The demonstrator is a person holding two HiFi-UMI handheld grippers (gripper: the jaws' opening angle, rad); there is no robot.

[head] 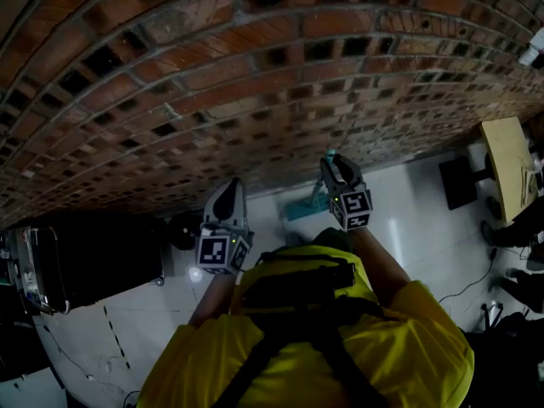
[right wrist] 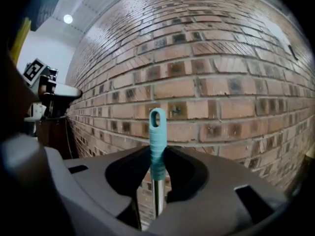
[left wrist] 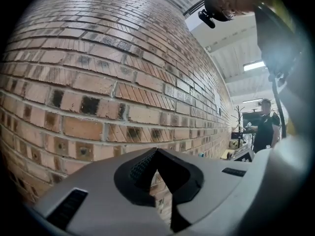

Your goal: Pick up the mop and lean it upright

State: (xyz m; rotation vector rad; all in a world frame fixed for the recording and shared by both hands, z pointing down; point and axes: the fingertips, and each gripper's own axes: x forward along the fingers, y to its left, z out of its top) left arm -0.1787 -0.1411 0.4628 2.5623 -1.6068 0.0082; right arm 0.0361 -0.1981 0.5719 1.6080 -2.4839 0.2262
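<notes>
At the foot of the brick wall, head view: a person in a yellow top point(head: 357, 347) faces the brick wall point(head: 255, 66) over a pale floor point(head: 416, 219), with a claw in each hand.
Mop, head view: the mop point(head: 300, 210) has its teal head on the floor close to the wall. Its handle rises from there into the right claw point(head: 331, 163).
Left claw, head view: the left claw point(head: 228, 187) is held to the left of the mop, apart from it.
Surroundings, head view: a dark cabinet point(head: 85, 262) stands at the left by the wall, and a wooden bench point(head: 503, 155) is far to the right.
Left claw, left gripper view: the jaw tips are pressed together with nothing between them, and only bricks show beyond.
Background, left gripper view: a person in dark clothes point(left wrist: 266, 129) stands far along the wall.
Right claw, right gripper view: the jaws pinch the mop's metal shaft just under its teal grip.
Handle, right gripper view: the looped teal end stands upright above the jaws in front of the bricks. Whether it touches the wall cannot be told.
</notes>
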